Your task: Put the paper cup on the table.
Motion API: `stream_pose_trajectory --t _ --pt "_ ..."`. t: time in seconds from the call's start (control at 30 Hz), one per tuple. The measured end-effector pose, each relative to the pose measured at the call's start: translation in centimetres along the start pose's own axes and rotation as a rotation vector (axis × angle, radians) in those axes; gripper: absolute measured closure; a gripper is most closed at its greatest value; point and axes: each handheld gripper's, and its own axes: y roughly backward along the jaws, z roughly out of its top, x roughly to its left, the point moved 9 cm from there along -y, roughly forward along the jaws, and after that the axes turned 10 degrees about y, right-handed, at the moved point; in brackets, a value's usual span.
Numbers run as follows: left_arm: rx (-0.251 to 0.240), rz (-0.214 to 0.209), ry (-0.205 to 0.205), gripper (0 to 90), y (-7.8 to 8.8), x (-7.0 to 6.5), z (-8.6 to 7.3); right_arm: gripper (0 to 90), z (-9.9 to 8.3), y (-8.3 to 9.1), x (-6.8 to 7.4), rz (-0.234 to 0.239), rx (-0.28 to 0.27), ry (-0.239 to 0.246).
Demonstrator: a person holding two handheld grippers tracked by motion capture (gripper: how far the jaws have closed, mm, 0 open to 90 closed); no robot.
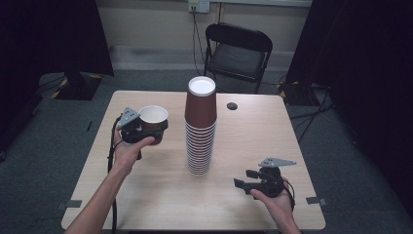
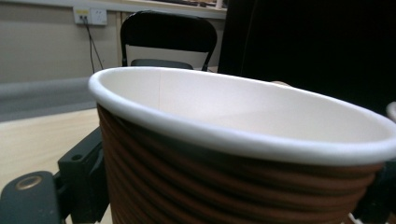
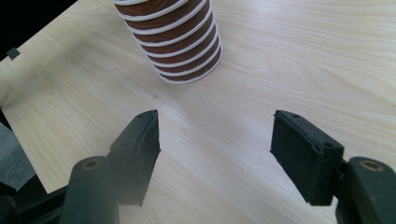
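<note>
One brown paper cup (image 1: 154, 117) is pinched in the left gripper (image 1: 146, 127), off to the left of the tall cup stack (image 1: 199, 127).

The stack stands upside down in the middle of the wooden table (image 1: 146, 195), and everything else sits around it. The held cup is right way up, white inside, with a jaw pressing on each side of its ribbed wall. It is near the stack but not touching it. The right gripper (image 1: 246, 179) is to the right of the stack and closer to the person, low over the wood, with its jaws spread wide and nothing between them. A black chair (image 1: 237, 48) stands behind the stack, past the table.
</note>
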Motion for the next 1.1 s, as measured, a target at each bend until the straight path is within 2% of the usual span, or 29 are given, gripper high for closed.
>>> stream_pose_trajectory --t 0.2,0.23,0.4,0.5,0.6,0.7,0.87,0.97,1.07,1.1 --pt "-0.005 0.033 -0.010 9.2 -1.0 0.3 -0.4 33.1 0.0 -0.1 0.1 0.007 0.002 0.001" --pt "0.007 0.034 0.003 9.2 -1.6 0.6 -0.8 33.7 0.0 -0.1 0.1 0.005 0.003 0.000" --pt "0.023 0.062 0.015 9.2 -2.9 1.4 -1.7 33.7 -0.1 -0.1 0.2 0.010 0.005 0.002" --pt "0.042 0.046 0.035 9.2 -3.4 1.2 -2.4 33.8 -0.1 -0.2 0.1 0.011 0.002 0.000" --pt "0.053 0.043 0.021 9.2 -3.7 1.0 -2.9 34.5 0.0 -0.1 0.1 0.009 -0.009 0.004" --pt "0.079 0.032 0.007 9.2 -4.4 1.0 -4.1 34.5 0.0 0.0 0.1 0.009 -0.009 0.000" --pt "0.101 0.028 0.027 9.1 -5.1 1.2 -5.4 34.4 -0.1 0.0 0.1 0.008 -0.006 0.003" --pt "0.108 0.030 0.007 9.1 -5.1 1.3 -5.5 34.4 -0.1 -0.1 0.0 0.005 -0.003 0.001" --pt "0.111 0.026 0.014 9.0 -5.1 1.4 -5.5 34.4 -0.2 -0.1 0.0 0.007 -0.001 0.002" --pt "0.119 0.031 -0.016 9.0 -5.0 1.6 -5.7 34.4 -0.2 -0.1 0.1 0.008 0.000 0.001"
